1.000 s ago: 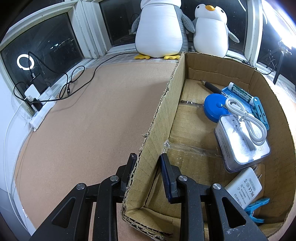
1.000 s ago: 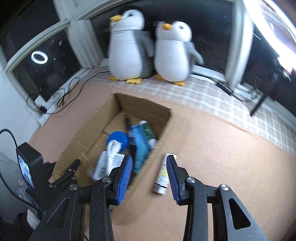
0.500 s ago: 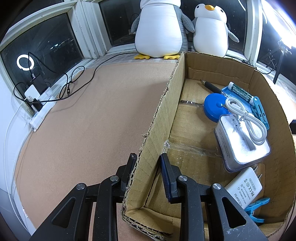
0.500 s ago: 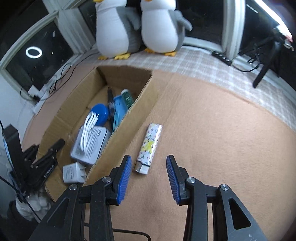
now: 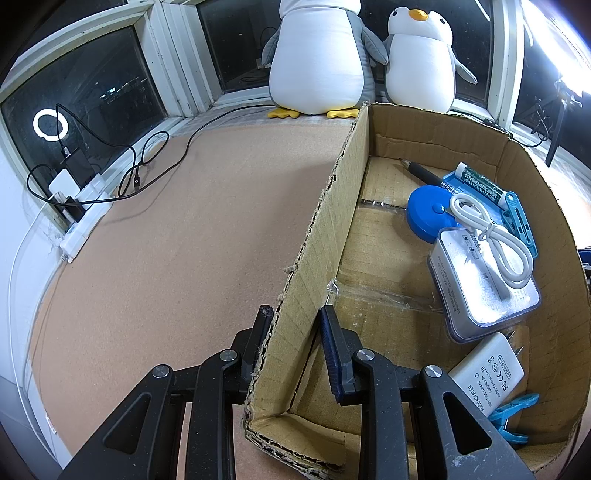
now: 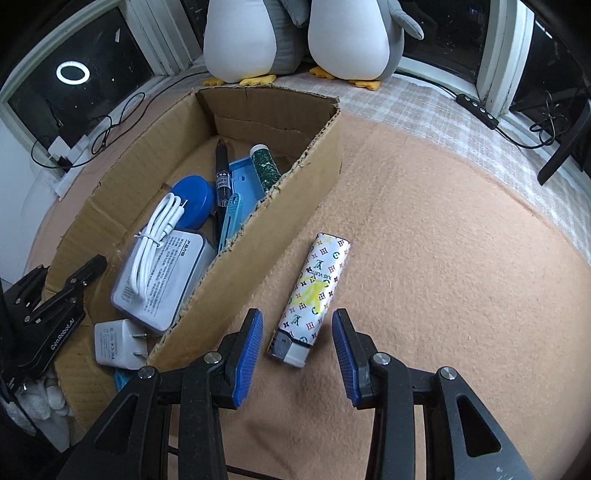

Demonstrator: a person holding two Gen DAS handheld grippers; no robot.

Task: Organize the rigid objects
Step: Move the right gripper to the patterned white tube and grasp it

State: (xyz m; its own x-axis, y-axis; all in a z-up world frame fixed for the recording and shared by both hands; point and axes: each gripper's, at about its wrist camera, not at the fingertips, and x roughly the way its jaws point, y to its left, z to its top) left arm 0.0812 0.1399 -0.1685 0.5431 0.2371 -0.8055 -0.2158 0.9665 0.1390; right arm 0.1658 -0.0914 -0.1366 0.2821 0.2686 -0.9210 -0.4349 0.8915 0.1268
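Left claw: the left claw (image 5: 293, 325) is clamping the near side wall of the cardboard box (image 5: 332, 206), one pad pressing outside and one inside.
Right claw: the right claw (image 6: 297, 339) is hanging released over the patterned lighter (image 6: 314, 295); the pads are standing either side of its grey near end without touching it.
Lighter: it is lying flat on the tan tabletop (image 6: 443, 258), just beside the outside of the box's right wall, covered in a monogram print with a yellow figure; part of the lettering is reading "VUITT".
Box contents: a white power bank (image 5: 484, 280) is sitting with a coiled white cable (image 5: 491, 232) on top, next to a blue round case (image 5: 428, 218), a black pen (image 6: 221, 173), blue clothes pegs (image 5: 517, 218), a green-labelled tube (image 5: 480, 181) and a white charger (image 5: 487, 376).
Writing: the charger is showing "AC/DC ADAPTER" in the left wrist view; the pen is reading "deli" in the right wrist view; the left claw's arm is marked "GenRobot.AI" (image 6: 61, 332).
Only in the right view: the lighter and a checked cloth (image 6: 424, 99) under the plush penguins (image 6: 295, 33).
Only in the left view: the pinch on the box wall up close, and the white power strip (image 5: 81, 221) with black cords by the window.
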